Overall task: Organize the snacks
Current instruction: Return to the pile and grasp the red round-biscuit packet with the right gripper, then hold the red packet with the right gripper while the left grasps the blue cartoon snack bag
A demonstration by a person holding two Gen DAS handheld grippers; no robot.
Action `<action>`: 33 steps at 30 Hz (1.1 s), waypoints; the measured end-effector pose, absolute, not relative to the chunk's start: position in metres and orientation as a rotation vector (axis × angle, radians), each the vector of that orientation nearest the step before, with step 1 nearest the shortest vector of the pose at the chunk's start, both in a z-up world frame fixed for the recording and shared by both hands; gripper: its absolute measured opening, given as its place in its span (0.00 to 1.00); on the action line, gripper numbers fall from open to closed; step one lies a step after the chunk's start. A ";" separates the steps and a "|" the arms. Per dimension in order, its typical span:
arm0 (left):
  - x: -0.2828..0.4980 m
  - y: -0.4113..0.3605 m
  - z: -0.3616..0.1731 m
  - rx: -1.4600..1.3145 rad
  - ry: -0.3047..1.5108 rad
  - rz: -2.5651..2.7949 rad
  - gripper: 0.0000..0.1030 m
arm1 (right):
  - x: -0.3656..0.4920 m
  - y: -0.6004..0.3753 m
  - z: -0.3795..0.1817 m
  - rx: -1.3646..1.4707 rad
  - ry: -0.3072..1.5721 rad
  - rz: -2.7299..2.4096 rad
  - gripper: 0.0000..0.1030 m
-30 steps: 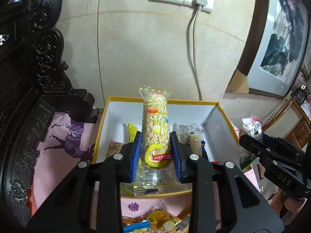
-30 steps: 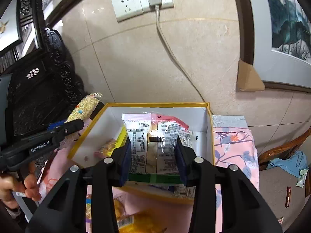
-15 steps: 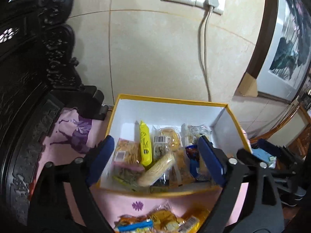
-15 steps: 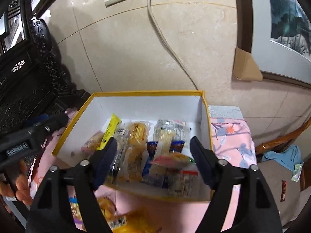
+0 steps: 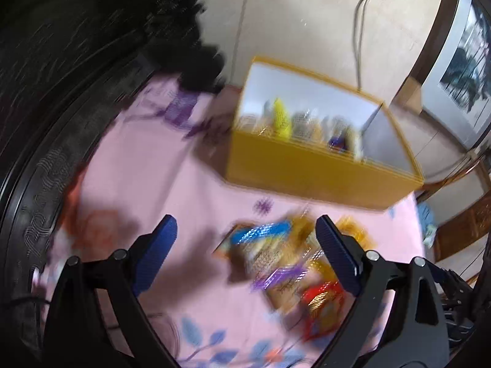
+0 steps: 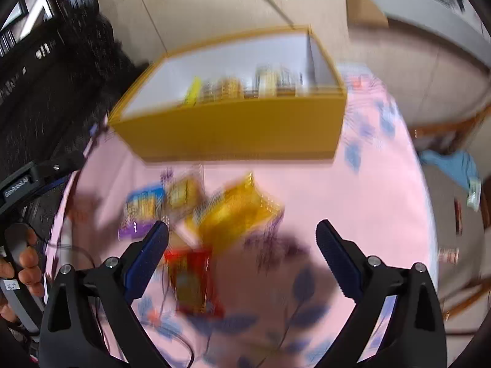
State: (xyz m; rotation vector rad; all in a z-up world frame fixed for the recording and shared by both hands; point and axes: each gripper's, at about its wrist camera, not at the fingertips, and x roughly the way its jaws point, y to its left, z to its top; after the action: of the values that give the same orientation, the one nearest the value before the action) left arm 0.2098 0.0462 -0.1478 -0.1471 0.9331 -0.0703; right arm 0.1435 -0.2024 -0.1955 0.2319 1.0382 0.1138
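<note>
Both grippers have pulled back from the yellow box (image 5: 310,168) (image 6: 233,128). Left gripper (image 5: 245,254) and right gripper (image 6: 242,251) are spread wide, holding nothing, above loose snack packets (image 5: 285,257) (image 6: 214,214) on the pink cloth (image 5: 147,168) (image 6: 368,190), near the box's front wall.

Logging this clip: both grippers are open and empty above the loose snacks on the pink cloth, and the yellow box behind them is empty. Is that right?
Not quite: the yellow box is not empty. The right wrist view shows several packets standing inside it. The rest holds: left gripper and right gripper are open and empty over the loose snacks on the pink cloth.
</note>
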 end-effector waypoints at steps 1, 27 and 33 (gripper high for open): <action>0.201 0.053 -0.153 -0.142 0.946 -0.056 0.91 | 0.138 -0.197 -0.202 0.235 1.059 0.118 0.94; 0.142 0.089 -0.170 -0.209 0.978 -0.036 0.91 | 0.140 -0.119 -0.274 0.009 1.172 0.135 0.57; 0.159 0.070 -0.178 -0.218 1.008 -0.070 0.91 | 0.134 -0.131 -0.272 0.005 1.147 0.179 0.44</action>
State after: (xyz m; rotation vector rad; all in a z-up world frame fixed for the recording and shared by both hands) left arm 0.1587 0.0698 -0.1781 -0.2175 1.0081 -0.0699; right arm 0.1345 -0.1308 -0.2718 0.0051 1.1470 0.1793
